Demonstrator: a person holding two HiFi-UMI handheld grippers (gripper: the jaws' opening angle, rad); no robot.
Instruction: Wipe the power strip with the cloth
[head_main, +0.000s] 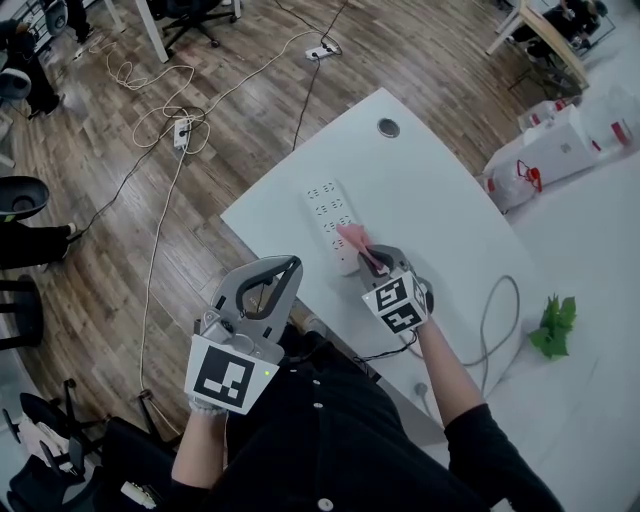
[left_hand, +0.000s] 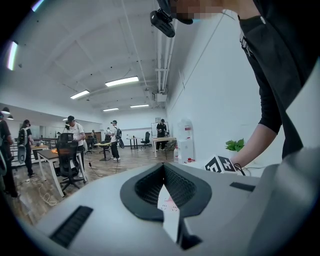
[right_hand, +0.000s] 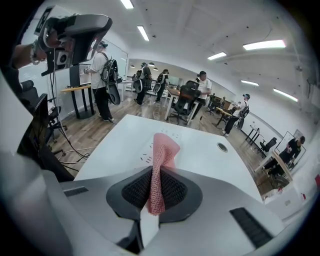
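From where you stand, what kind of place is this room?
Probably an open-plan office or lab workspace. It has white desks and rolling office chairs, cables trail over the wood floor, and several people stand at other desks.

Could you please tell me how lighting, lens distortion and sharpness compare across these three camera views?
Head view: even, soft light; the white table is bright yet the power strip sockets are readable. Left gripper view: heavy fisheye, dark corners, ceiling lights glaring, a mosaic patch on top. Right gripper view: same bending; the cloth in the right gripper is sharp, its weave visible.
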